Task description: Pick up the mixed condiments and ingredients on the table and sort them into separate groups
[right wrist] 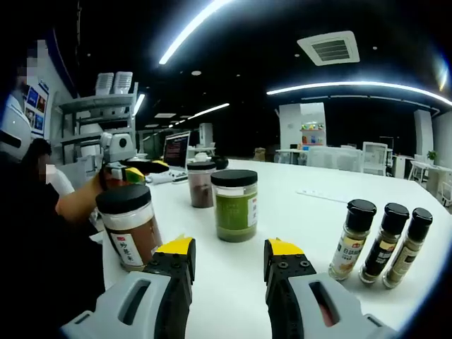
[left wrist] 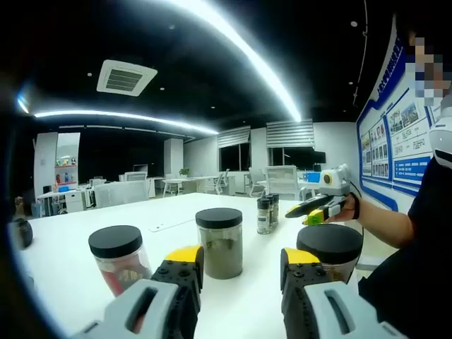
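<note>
In the left gripper view, three black-lidded jars stand on the white table (left wrist: 233, 311): one with red contents (left wrist: 119, 258), one with grey-green powder (left wrist: 219, 244) and one at the right (left wrist: 330, 251). Small spice bottles (left wrist: 266, 214) stand farther back. My left gripper (left wrist: 242, 265) is open just short of the grey-green jar, holding nothing. My right gripper (right wrist: 228, 258) is open too, in front of a green-powder jar (right wrist: 235, 206). To its left are a brown-powder jar (right wrist: 131, 226) and, farther back, a dark jar (right wrist: 200, 185). Three spice bottles (right wrist: 385, 244) stand in a row on the right.
A person stands at the table's edge (left wrist: 417, 233), a hand holding the right gripper (left wrist: 321, 205) above the table. The left gripper (right wrist: 134, 169) shows beyond the brown jar. Desks and chairs (left wrist: 176, 185) fill the room behind. A flat white card (right wrist: 321, 194) lies on the table.
</note>
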